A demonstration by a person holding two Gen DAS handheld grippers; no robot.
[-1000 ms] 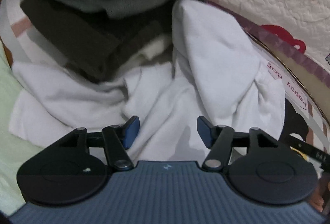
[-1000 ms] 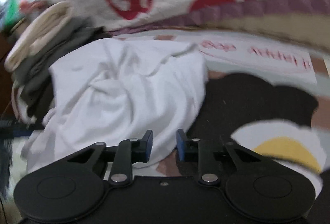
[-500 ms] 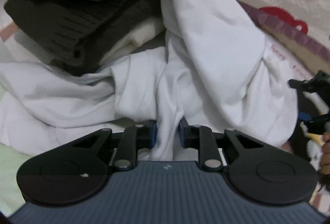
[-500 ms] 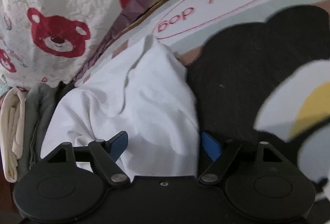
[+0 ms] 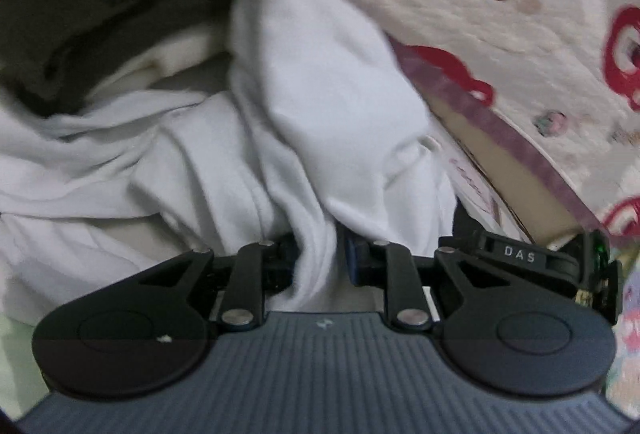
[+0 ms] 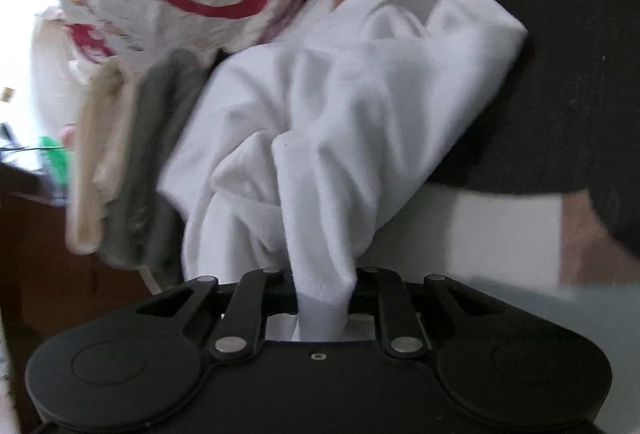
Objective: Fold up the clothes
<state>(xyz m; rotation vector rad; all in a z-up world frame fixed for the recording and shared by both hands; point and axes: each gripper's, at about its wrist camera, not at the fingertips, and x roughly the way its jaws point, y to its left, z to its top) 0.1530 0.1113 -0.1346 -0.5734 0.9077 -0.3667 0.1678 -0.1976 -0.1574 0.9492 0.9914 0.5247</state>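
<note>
A crumpled white garment [image 5: 320, 94] lies on a printed mat, up against a stack of folded clothes. My left gripper [image 5: 320, 258] is shut on a bunched fold at the garment's near edge, and the cloth hangs down between its blue pads. In the right wrist view the same white garment [image 6: 360, 114] rises in taut pleats toward my right gripper [image 6: 324, 282]. That gripper's jaws are closing, with a thick tuck of the cloth pinched between them. The cloth hides the right gripper's fingertips.
Folded grey [image 6: 148, 154], cream [image 6: 92, 154] and dark [image 5: 80, 14] clothes are stacked left of the garment. A quilt with red bears [image 5: 520, 14] rises behind. The mat's black patch [image 6: 560, 74] lies to the right, and brown furniture [image 6: 48, 274] stands at far left.
The left gripper closed on a fold of the white garment and has kept hold. The right gripper swung over to the garment, opened wide around its edge, then closed on it.
</note>
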